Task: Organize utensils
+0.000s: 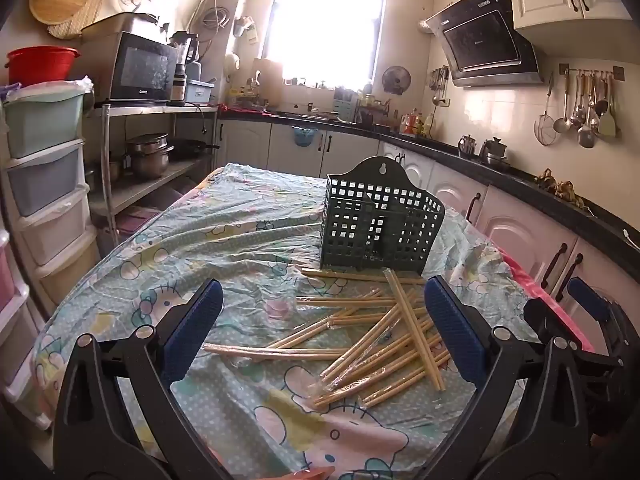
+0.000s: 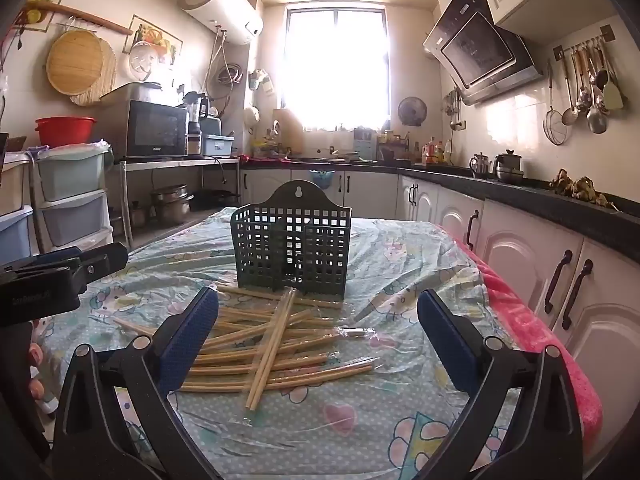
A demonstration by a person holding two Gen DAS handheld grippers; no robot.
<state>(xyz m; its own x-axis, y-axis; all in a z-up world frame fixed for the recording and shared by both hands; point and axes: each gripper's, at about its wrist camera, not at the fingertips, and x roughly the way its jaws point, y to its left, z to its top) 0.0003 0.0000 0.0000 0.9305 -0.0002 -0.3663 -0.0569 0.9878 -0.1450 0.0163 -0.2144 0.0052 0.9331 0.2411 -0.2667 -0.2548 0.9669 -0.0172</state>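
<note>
Left gripper (image 1: 322, 332): blue ribbed pads (image 1: 196, 328) on black plastic arms, spread wide, nothing between them; held above the table, pitched slightly down. Right gripper (image 2: 318, 336): same build, pads (image 2: 444, 338) also wide apart and clamping nothing; same shallow downward tilt.

Chopsticks (image 1: 376, 336): pale bamboo, long and thin, some in clear crinkled sleeves, heaped loosely and crossing at many angles; pile lies on the table just near of the holder, a few sticks touching its base. In the right wrist view the pile (image 2: 272, 344) sits between the pads, biased left; in the left wrist view it is biased right.

Holder (image 1: 380, 224): dark green plastic lattice of square holes, upright, arched back plate with a keyhole slot, divided inside; no chopsticks seen in it.

Tablecloth (image 1: 224, 240): mint, cartoon-cat print, under wrinkled glossy clear film; a pink fuzzy edge (image 2: 560, 344) is seen along the right side.

Left wrist view only: the right gripper's body at the right edge. Right wrist view only: the left gripper's body at the left edge, fingertips of the person's hand (image 2: 36, 372) below it.
</note>
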